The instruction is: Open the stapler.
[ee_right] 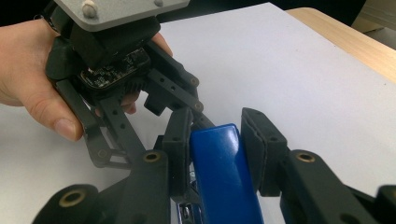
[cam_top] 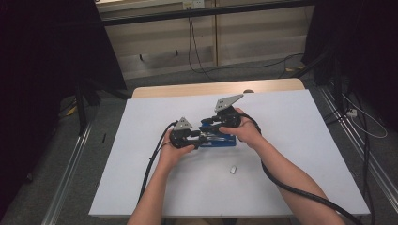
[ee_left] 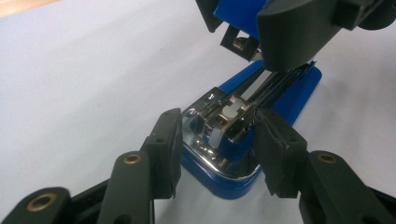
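High view: both tools meet over a blue stapler (cam_top: 217, 138) that lies near the middle of the bench (cam_top: 291, 140), on its white cover. The left tool (cam_top: 199, 138) comes in from the left and the right tool (cam_top: 211, 125) from above and to the right; each is held in a bare hand, with the forearms coming up from the near edge and a black cable trailing back from each. A grey three-cornered plate sits on top of each tool. A small silvery piece (cam_top: 233, 169) lies on the white cover, a little nearer the person than the stapler and apart from it.

Left gripper view: the left tool (ee_left: 217, 149) stands partly open around the rear end of the stapler (ee_left: 243, 135), one jaw on either side of the chrome hinge and base. The right-hand pad lies against the metal; on the other side I cannot tell whether the pad touches. The stapler is open, its spring and staple channel bare.

Right gripper view: the right tool (ee_right: 215, 149) has its jaws narrowed on the stapler's blue top arm (ee_right: 222, 172), both pads against its sides, holding it raised above the base. The left hand (ee_right: 32, 79) wraps its tool from the side, thumb forward.

No readable brand or writing shows.
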`<state>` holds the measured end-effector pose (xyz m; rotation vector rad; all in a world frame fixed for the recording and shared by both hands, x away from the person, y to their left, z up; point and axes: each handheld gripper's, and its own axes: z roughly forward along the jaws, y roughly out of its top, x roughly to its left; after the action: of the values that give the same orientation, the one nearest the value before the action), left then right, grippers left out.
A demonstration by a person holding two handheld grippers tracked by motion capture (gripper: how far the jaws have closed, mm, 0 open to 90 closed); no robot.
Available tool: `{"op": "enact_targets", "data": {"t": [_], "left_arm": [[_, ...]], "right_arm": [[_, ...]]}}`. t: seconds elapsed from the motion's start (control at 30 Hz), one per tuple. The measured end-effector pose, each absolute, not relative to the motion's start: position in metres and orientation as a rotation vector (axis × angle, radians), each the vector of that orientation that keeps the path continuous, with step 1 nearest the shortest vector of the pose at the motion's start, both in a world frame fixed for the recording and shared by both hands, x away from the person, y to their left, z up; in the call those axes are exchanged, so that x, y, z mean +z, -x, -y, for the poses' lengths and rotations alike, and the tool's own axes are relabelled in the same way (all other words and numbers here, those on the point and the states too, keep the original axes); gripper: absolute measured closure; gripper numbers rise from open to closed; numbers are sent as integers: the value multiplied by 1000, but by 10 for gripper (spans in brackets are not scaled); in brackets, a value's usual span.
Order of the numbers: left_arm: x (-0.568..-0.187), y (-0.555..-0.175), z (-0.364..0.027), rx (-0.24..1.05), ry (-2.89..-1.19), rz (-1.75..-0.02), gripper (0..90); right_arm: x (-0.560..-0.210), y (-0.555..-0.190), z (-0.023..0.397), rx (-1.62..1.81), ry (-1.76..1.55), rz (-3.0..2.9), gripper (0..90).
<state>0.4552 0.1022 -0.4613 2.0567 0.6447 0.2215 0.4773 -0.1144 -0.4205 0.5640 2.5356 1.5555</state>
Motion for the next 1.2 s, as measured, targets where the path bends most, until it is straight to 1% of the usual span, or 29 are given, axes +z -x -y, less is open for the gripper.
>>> {"op": "enact_targets", "data": {"t": [0.1,0.2,0.27,0.33,0.4,0.43,0.53,0.57,0.63,0.73,0.83,1.13,1.2], "left_arm": [[-456,-454,-104,221,-2020,-641,544],[-451,-454,-106,217,-2005,-648,576],[-452,-455,-107,206,-1994,-658,619],[-453,-455,-106,212,-1989,-666,683],[-453,-456,-106,214,-1979,-662,700],[-452,-456,-106,219,-1971,-663,729],[-451,-457,-108,214,-1961,-665,741],[-451,-457,-109,225,-1955,-669,766],[-449,-458,-110,175,-1911,-662,820],[-447,-456,-106,145,-1935,-629,830],[-450,-457,-103,140,-1943,-637,856],[-448,-460,-98,129,-1932,-612,888],[-448,-460,-98,126,-1925,-618,888]], "right_arm": [[-421,-477,115,1569,-568,-2532,646],[-420,-478,117,1580,-569,-2531,646],[-420,-478,117,1588,-572,-2527,646],[-420,-478,118,1593,-576,-2527,646],[-420,-478,118,1592,-577,-2528,646],[-420,-478,118,1592,-575,-2529,646],[-420,-478,119,1597,-577,-2527,645],[-420,-478,119,1603,-582,-2526,645],[-420,-478,119,1602,-582,-2524,645],[-419,-478,121,1613,-587,-2520,644],[-419,-478,122,1623,-591,-2515,644],[-419,-477,123,1633,-604,-2505,640],[-418,-477,124,1635,-615,-2497,621]]}}
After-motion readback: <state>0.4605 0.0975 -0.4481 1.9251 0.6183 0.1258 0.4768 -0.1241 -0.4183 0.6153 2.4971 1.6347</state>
